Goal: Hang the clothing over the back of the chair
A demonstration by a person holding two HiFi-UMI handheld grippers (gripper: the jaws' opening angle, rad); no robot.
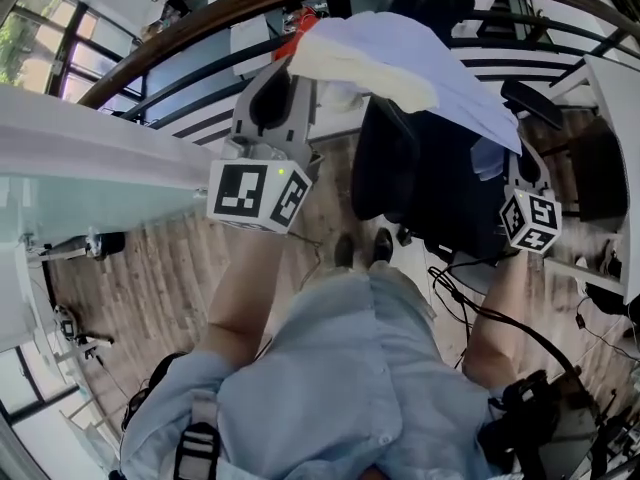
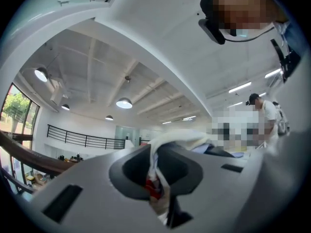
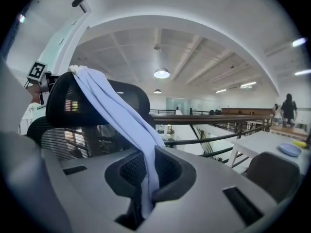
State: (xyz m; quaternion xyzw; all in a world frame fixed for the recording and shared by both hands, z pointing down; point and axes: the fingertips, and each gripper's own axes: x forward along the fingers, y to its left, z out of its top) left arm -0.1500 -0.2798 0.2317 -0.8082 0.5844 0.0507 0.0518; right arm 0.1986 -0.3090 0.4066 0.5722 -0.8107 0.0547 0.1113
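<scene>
A light blue and cream garment [image 1: 420,63] lies over the top of a black office chair [image 1: 400,168] ahead of me. My left gripper [image 1: 292,73] is raised at the garment's left end and is shut on a bunch of it. In the left gripper view the cloth [image 2: 158,176], white with a red bit, is pinched between the jaws of the left gripper [image 2: 159,191]. My right gripper [image 1: 512,163] is lower at the chair's right side, its tips hidden by cloth. In the right gripper view the right gripper [image 3: 146,198] is shut on a blue strip [image 3: 127,125] that runs up over the headrest [image 3: 124,98].
A wooden handrail with black rails [image 1: 190,43] curves behind the chair. A white desk [image 1: 90,148] is at the left, a white table [image 1: 615,98] and a dark chair [image 1: 590,173] at the right. Cables [image 1: 470,303] lie on the wood floor by my feet [image 1: 365,248].
</scene>
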